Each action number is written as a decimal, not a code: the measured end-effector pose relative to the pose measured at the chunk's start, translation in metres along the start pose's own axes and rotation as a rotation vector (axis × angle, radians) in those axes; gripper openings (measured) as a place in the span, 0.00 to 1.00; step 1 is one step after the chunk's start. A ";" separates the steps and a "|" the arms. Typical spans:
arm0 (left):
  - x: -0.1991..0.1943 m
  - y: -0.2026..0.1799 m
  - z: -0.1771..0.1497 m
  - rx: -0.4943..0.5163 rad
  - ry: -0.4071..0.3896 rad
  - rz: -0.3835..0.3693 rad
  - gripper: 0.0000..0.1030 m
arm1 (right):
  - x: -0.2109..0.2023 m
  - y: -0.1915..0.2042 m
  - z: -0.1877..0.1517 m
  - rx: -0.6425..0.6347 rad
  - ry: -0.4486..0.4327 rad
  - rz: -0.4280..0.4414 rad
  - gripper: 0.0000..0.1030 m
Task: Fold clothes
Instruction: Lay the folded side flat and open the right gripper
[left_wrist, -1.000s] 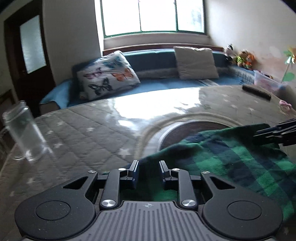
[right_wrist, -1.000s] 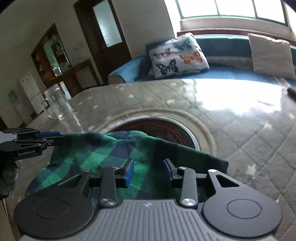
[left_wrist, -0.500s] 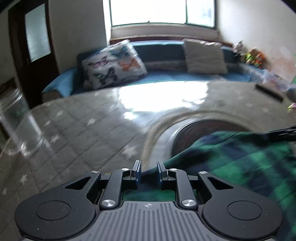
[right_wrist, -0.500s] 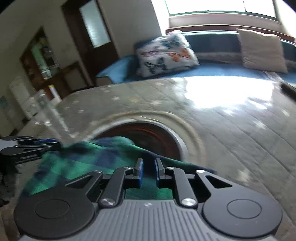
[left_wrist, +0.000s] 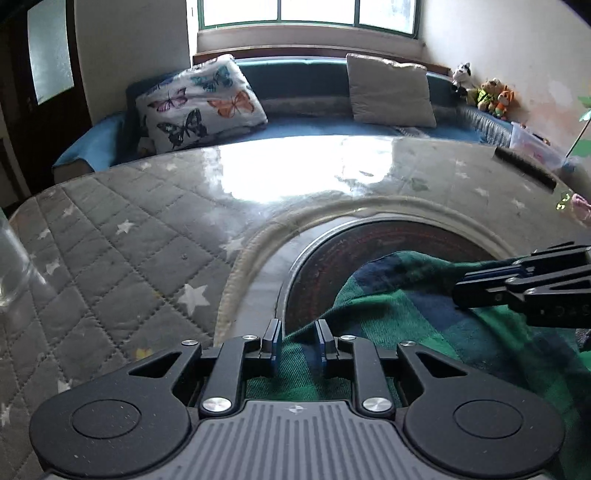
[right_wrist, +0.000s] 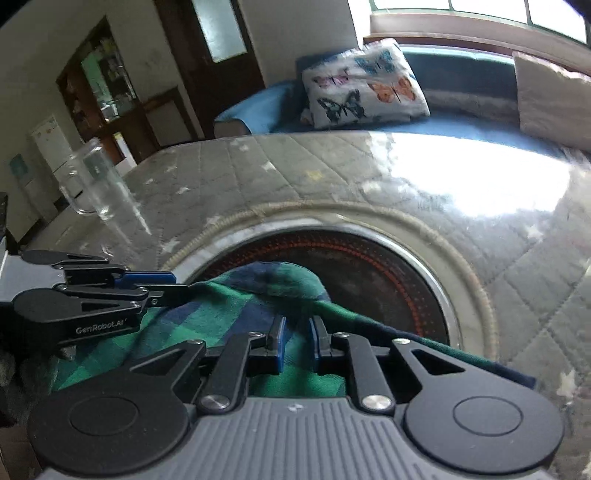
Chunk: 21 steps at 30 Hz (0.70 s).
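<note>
Green-and-navy plaid cloth (left_wrist: 406, 325) lies bunched over the round metal-rimmed inset (right_wrist: 388, 266) of your quilted table cover (left_wrist: 129, 258). Your left gripper (left_wrist: 297, 341) and right gripper (right_wrist: 295, 338) each pinch its edge.

Both fisheye cameras ride low behind their tongs, angled down across the quilted bench (left_wrist: 122, 266) toward the window seat. Left view faces the window squarely; right view looks left toward the door. Both share the butterfly pillow (left_wrist: 199, 107) and plaid cloth (right_wrist: 236, 295).
</note>
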<state>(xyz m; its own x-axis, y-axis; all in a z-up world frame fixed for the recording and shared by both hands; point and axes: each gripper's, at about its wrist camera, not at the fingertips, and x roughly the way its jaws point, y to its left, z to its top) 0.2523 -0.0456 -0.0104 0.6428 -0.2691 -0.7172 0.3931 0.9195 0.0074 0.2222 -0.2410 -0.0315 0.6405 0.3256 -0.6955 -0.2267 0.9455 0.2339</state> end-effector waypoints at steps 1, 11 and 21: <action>-0.006 -0.001 -0.001 0.005 -0.011 -0.001 0.21 | -0.007 0.004 -0.001 -0.018 -0.012 0.008 0.13; -0.020 -0.031 -0.025 0.072 -0.021 -0.057 0.22 | -0.009 0.038 -0.025 -0.142 -0.001 0.013 0.14; -0.040 -0.031 -0.043 0.095 -0.041 -0.045 0.25 | -0.030 0.064 -0.051 -0.255 0.020 0.031 0.16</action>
<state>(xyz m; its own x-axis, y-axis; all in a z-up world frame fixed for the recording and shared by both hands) 0.1862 -0.0514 -0.0118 0.6487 -0.3227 -0.6892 0.4817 0.8753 0.0435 0.1506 -0.1906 -0.0304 0.6160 0.3519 -0.7048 -0.4256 0.9015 0.0781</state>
